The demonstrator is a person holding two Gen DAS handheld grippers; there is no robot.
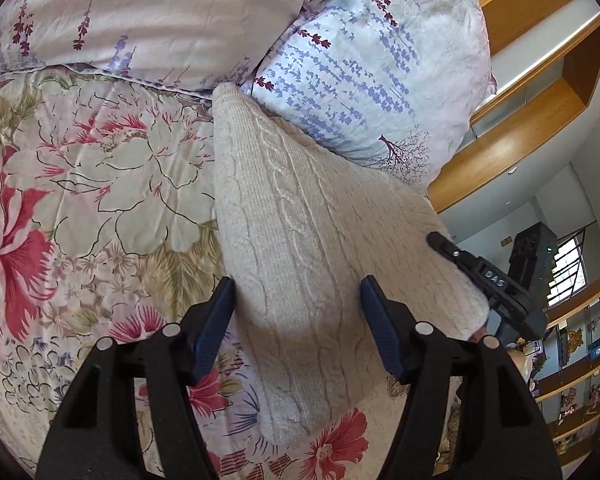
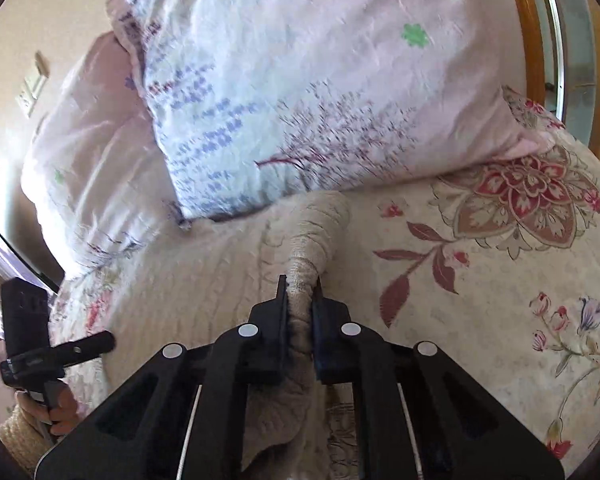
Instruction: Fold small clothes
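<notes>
Sweater (image 1: 296,240): cream cable-knit, spread on the bed through the centre of the left wrist view, narrowing toward the upper centre where its tip meets the pillow; in the right wrist view a bunched, ribbed part rises from lower centre to mid-frame.
Left gripper (image 1: 298,320): bottom centre of its own view, blue-padded fingers (image 1: 216,328) apart, straddling the knit with a strip of it between them; pads not pressing on the cloth. Seen also at lower left of the right wrist view, gripped by a hand (image 2: 58,408) in a knitted cuff.
Right gripper (image 2: 299,292): bottom centre of its own view, fingers drawn together and clamped on the gathered ribbed fold of the sweater. Seen at the right edge of the left wrist view as a black body at the knit's far edge.
Bedspread (image 1: 80,200): floral, red and pink blooms with olive leaves, under the sweater, filling the left half of the left wrist view.
Pillow (image 1: 364,72): pale with purple sprigs, upper right of centre, touching the sweater's upper edge.
Shelving (image 1: 540,100): wooden, along the right edge of the left wrist view.
</notes>
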